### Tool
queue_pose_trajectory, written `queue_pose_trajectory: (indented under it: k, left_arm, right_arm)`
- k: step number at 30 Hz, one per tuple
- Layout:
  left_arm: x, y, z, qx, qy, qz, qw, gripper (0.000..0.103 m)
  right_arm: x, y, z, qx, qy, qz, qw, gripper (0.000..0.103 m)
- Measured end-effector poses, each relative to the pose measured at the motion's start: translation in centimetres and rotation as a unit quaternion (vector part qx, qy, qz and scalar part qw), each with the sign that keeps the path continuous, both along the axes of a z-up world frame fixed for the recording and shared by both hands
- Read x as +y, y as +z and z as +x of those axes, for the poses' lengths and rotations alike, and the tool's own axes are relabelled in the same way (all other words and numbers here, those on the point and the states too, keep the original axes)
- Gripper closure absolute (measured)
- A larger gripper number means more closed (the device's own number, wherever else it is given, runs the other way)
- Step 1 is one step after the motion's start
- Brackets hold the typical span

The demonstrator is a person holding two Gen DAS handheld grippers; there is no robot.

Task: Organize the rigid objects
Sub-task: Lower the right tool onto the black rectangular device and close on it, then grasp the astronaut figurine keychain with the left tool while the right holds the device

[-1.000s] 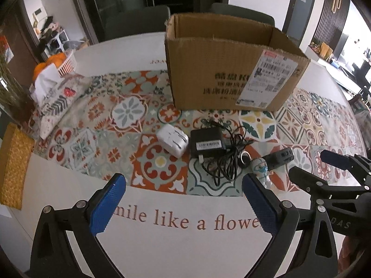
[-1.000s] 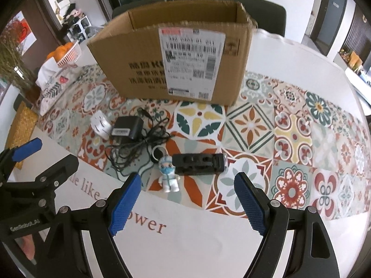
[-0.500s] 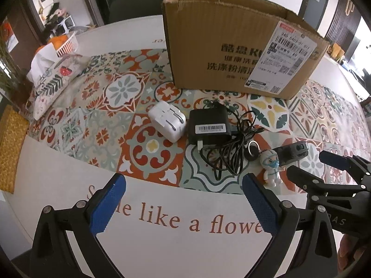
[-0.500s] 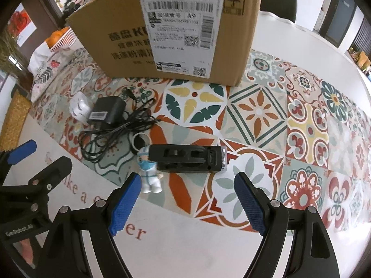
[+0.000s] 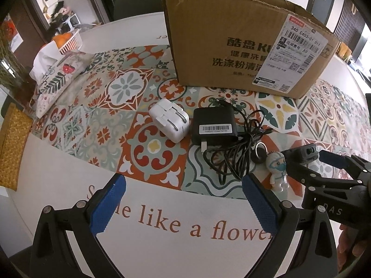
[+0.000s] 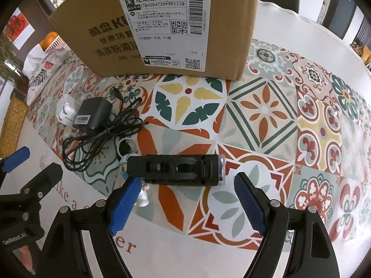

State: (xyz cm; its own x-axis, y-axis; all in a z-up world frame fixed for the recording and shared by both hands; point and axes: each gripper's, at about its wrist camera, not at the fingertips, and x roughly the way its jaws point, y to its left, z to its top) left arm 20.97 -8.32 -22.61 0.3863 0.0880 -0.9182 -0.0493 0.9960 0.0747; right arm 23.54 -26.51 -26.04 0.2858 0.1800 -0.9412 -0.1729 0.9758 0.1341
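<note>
An open cardboard box (image 5: 243,53) stands at the back of the patterned mat; it also fills the top of the right wrist view (image 6: 162,27). In front lie a white charger (image 5: 169,120), a black adapter with tangled cord (image 5: 214,125), a small figure keychain (image 5: 278,169) and a black clip-like device (image 6: 176,168). My right gripper (image 6: 184,205) is open, its fingers just short of the black device, the left finger over the figure. My left gripper (image 5: 183,205) is open and empty, well in front of the chargers.
A patterned tissue pouch (image 5: 55,78) and a white basket of oranges (image 5: 67,41) sit at the far left. A woven yellow mat (image 5: 11,148) lies at the left table edge. The white tablecloth (image 5: 162,227) with lettering lies under the grippers.
Both grippers have moved forward and lower toward the objects. The black device now lies close between the right gripper's fingertips. Nothing has been grasped.
</note>
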Motion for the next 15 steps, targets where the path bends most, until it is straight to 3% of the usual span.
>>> queue_pose_trajectory:
  k: [15]
  left_arm:
    - [0.84,-0.44,0.27,0.004,0.026,-0.004,0.9997,0.001]
  right_arm:
    - [-0.28,-0.69,0.90,0.001,-0.036,0.003,0.999,0.021]
